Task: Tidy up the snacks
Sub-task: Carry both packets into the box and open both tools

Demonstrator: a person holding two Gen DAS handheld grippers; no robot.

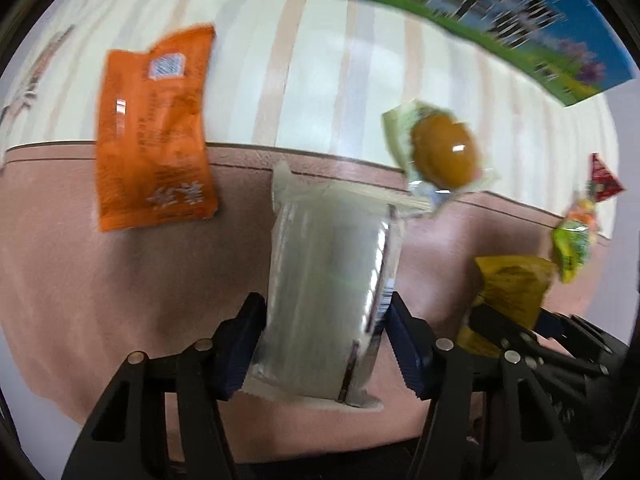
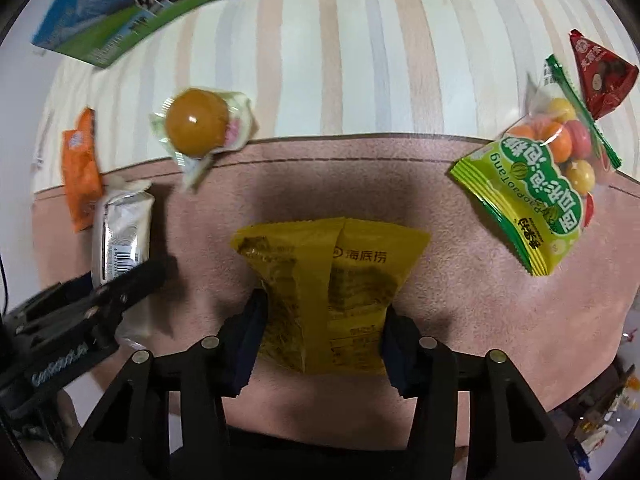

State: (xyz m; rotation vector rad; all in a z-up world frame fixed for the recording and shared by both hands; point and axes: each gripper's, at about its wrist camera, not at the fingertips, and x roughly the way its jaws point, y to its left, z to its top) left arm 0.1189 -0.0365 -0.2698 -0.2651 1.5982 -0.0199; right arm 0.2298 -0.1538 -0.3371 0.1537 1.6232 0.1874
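Right now my left gripper (image 1: pixel 324 344) pinches a silver wrapped bar (image 1: pixel 328 280) between its pads, and my right gripper (image 2: pixel 320 340) clamps a yellow packet (image 2: pixel 332 280) above the pink cloth (image 2: pixel 460 320). On the cloth's striped part lie an orange sachet (image 1: pixel 152 132) and a clear-topped cup (image 2: pixel 200 124) with an amber jelly inside. A green bag (image 2: pixel 536 184) shows round coloured candies through its clear end, beside a red triangular pack (image 2: pixel 600 76).

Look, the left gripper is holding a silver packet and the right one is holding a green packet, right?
Not quite. The right gripper holds the yellow packet, as the right wrist view shows; the green packet lies off to the side. The left gripper does hold the silver packet.
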